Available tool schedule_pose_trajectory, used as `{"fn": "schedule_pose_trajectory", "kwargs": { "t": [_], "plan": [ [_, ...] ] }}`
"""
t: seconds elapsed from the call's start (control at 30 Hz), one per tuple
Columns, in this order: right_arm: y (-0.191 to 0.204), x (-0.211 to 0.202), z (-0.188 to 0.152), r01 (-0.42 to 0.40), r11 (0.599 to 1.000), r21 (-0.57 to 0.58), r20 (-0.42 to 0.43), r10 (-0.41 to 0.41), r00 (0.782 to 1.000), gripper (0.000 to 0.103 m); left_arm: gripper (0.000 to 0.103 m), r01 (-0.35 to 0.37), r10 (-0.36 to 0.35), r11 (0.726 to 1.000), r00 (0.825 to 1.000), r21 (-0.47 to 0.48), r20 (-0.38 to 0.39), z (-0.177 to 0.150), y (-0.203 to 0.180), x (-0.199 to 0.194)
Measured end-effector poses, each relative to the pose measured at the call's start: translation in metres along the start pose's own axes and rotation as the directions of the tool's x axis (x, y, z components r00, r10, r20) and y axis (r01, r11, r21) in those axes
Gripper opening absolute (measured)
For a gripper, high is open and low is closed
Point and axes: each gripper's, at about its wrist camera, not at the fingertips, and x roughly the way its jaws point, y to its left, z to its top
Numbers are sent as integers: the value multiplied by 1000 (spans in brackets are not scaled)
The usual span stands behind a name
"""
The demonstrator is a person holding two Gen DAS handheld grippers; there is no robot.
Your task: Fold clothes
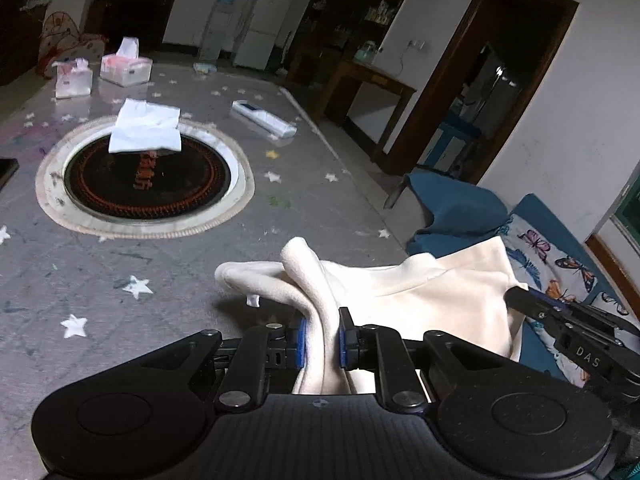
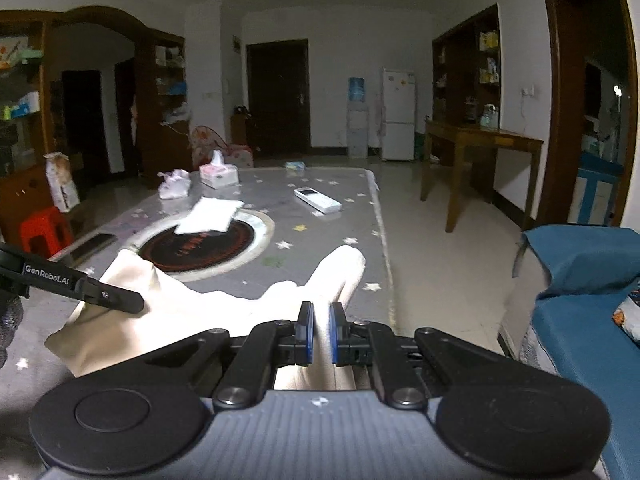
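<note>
A cream garment [image 1: 420, 296] hangs between both grippers over the near edge of the grey star-patterned table [image 1: 160, 264]. My left gripper [image 1: 322, 340] is shut on a bunched fold of it; a sleeve end loops out to the left. My right gripper [image 2: 321, 332] is shut on another part of the cream garment [image 2: 208, 312]. In the left wrist view the right gripper's fingers [image 1: 536, 308] reach in at the right edge of the cloth. In the right wrist view the left gripper's fingers [image 2: 116, 298] reach in from the left.
On the table lie a round black burner [image 1: 146, 182] with a folded white cloth [image 1: 146, 128] on it, a white remote [image 1: 264, 119] and two tissue packs [image 1: 126, 66]. A blue sofa [image 2: 580, 320] stands at the right. A wooden desk [image 2: 480, 156] stands beyond.
</note>
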Motion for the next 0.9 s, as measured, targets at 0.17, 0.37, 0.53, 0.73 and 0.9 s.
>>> {"fn": "schedule_pose_trajectory", "kwargs": {
  "t": [0.17, 0.37, 0.53, 0.73, 0.9],
  "plan": [
    [-5, 21, -13, 20, 1000, 0, -52, -20, 998, 7, 19, -42, 42, 999, 998, -10, -41, -8, 11, 18],
    [-7, 29, -22, 56, 998, 5, -75, -56, 996, 15, 38, -134, 134, 991, 991, 32, -22, -13, 22, 15],
    [-1, 25, -28, 47, 999, 1, -67, -47, 997, 34, 37, -150, 149, 988, 989, 37, 21, -14, 21, 4],
    [11, 36, -43, -16, 1000, -8, -115, 15, 993, 35, 35, -90, 87, 991, 996, 103, 24, -26, 3, 1],
    [11, 51, -55, -10, 1000, -6, -168, 9, 986, 35, 34, -57, 58, 988, 998, 141, -7, -39, -5, 11]
  ]
}}
